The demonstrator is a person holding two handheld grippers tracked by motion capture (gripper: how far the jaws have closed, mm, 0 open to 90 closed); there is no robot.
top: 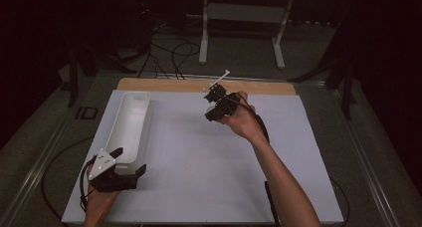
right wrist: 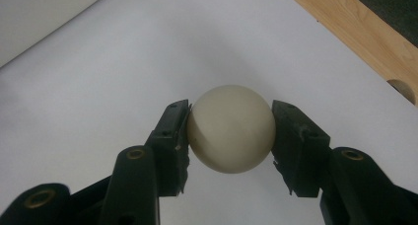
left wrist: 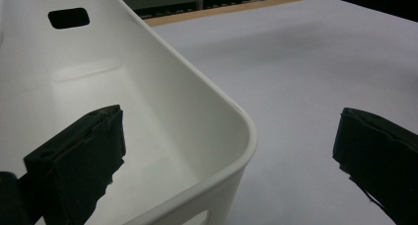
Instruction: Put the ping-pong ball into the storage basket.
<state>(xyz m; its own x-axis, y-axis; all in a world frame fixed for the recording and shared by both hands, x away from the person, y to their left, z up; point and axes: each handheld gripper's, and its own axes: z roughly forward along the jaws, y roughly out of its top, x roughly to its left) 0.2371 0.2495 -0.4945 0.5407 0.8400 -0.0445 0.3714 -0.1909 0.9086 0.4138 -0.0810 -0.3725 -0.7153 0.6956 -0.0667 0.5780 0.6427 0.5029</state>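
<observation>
The right gripper (right wrist: pixel 230 131) clamps a smooth, cream, round ball (right wrist: pixel 230 129) between its jaws, above the matte white tabletop (top: pixel 209 157) near its wooden far edge. The left gripper (top: pixel 115 168) straddles the near wall of a long, glossy white plastic bin (top: pixel 130 125), jaws wide apart; the bin's long axis runs away from the person.

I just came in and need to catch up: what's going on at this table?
A person is working with a claw in each hand. The right claw is shut on a cream ball, holding it above the white table sheet near the far wooden edge. The left claw is open, its jaws straddling the near corner wall of a white bin at the left of the table, one jaw inside and one outside. What can be seen of the bin's inside is empty.
</observation>
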